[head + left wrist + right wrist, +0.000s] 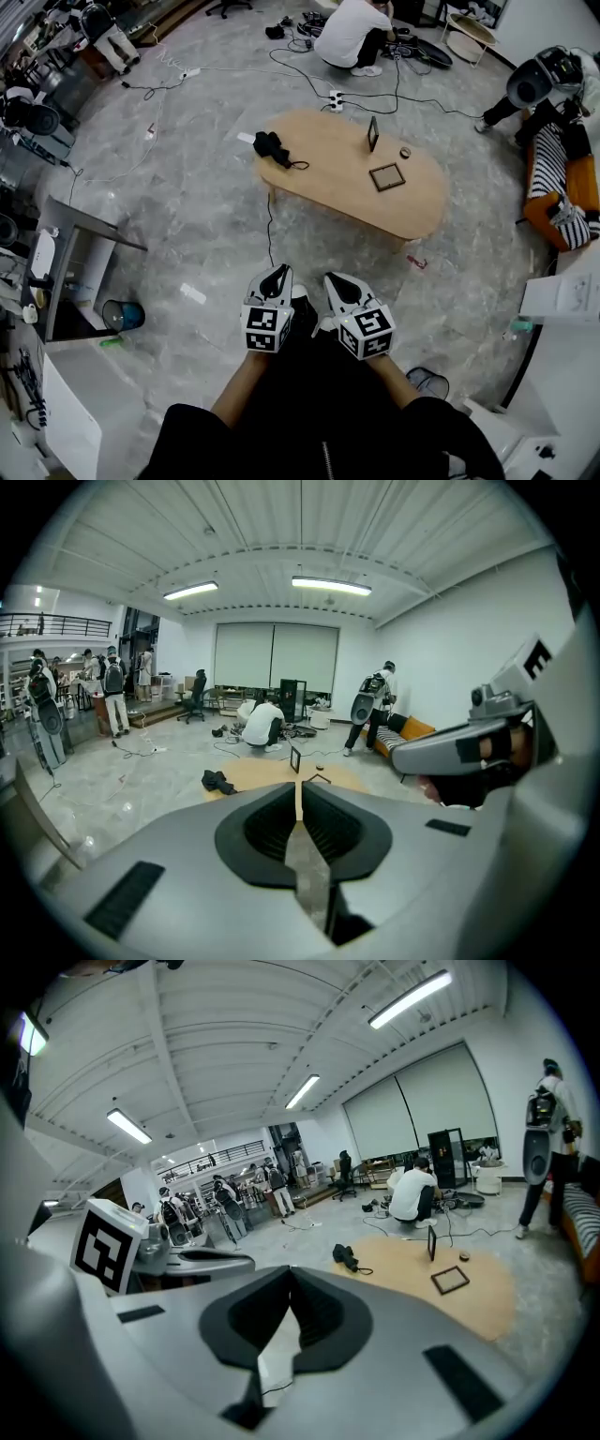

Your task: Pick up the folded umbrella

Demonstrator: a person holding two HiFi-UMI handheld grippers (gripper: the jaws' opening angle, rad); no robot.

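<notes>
Head view, looking steeply down: oval table [412, 211] of pale wood on a grey marbled floor [206, 225], well ahead of both grippers. Near its left end, the folded umbrella [272, 148]: black, bunched, soft fabric, with a thin strap loop trailing beside it. Further right on the same top, a small dark frame [373, 134] standing upright, a square frame [386, 176] lying flat, and a small round thing [405, 152] near them, too small to name. Low in that picture, left gripper [278, 272] and right gripper [337, 280] side by side, smooth pale grey with dark tips, each backed by a cube printed with blocky black-and-white code squares.

Shown only from above: a blue bin [125, 315] on the floor at left, a white power strip [335, 100] beyond the table, a crouching person in a white top [349, 33], and an orange sofa [583, 183] with a striped throw.

Left gripper view: jaws pressed together at the tips, nothing between them, ribbed dark pads behind. Umbrella [218, 782] well beyond, slightly left. Added here: ribbed white ceiling [300, 536], strip lights, people standing at far left.

Right gripper view: jaws likewise closed and empty. Umbrella [346, 1257] ahead and to the right, apart from both frames.
</notes>
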